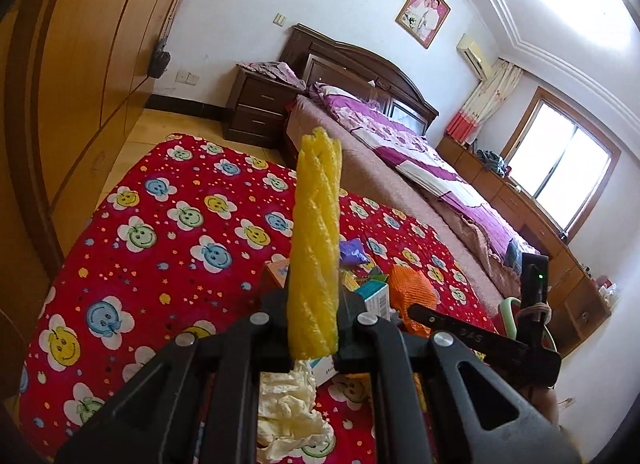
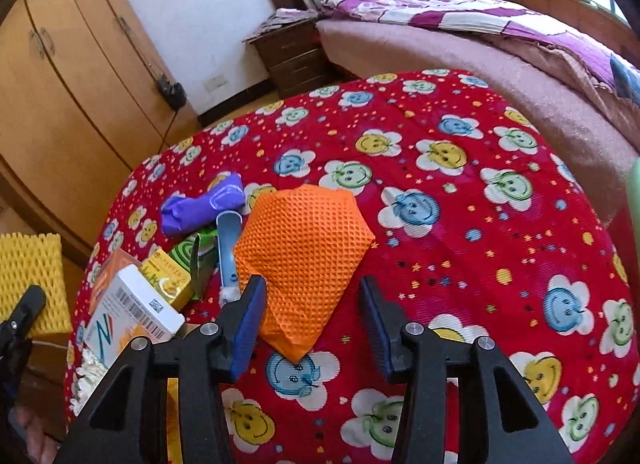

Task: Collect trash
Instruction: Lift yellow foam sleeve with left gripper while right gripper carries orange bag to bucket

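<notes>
My left gripper (image 1: 314, 328) is shut on a yellow foam net sleeve (image 1: 316, 240), which stands upright between its jaws above the red smiley-face cloth (image 1: 160, 223). The sleeve also shows at the left edge of the right wrist view (image 2: 32, 276). My right gripper (image 2: 312, 324) is open, its blue pads either side of an orange foam net (image 2: 304, 256) lying on the cloth (image 2: 460, 223). Left of it lie a purple wrapper (image 2: 204, 203), a blue plastic scoop (image 2: 228, 248), a green box (image 2: 200, 252), a yellow box (image 2: 168, 278) and a white carton (image 2: 132, 316). Crumpled white tissue (image 1: 288, 404) lies under the left gripper.
A bed with pink and purple covers (image 2: 480, 23) stands beyond the cloth, with a dark wooden nightstand (image 2: 296, 51) beside it. Wooden wardrobes (image 2: 60, 83) run along the left. A low cabinet under a window (image 1: 560, 167) lines the far right wall.
</notes>
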Motion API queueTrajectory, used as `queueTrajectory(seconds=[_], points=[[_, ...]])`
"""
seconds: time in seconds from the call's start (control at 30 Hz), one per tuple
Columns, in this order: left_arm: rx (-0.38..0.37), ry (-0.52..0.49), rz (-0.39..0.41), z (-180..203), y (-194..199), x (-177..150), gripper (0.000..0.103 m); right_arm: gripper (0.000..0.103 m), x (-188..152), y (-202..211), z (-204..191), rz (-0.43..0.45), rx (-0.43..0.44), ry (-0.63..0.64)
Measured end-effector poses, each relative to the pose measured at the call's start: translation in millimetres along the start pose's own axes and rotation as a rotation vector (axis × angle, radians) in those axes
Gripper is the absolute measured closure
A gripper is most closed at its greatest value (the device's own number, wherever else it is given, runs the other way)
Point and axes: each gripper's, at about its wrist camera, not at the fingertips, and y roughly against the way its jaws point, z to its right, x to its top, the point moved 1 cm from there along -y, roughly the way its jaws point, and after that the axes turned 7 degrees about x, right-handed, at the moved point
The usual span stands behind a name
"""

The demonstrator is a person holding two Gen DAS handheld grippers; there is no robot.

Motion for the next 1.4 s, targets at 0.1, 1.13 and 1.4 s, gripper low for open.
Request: queueTrajectory(seconds=[0.1,1.13,1.4], points=[[-0.01,-0.006,-0.008,4,1,-3,0.092,0.067,-2,0,-2,0.004,0.018,0.009],[-0.202,-0.173,-0.108,105,38,-30,0.092,0.1,-58,193,61,0.369,0.07,-0.14],[-0.269,-0.29,-0.181,180,14,-49,0.092,0.1,-75,246,119,0.502,-0.039,-0.216]])
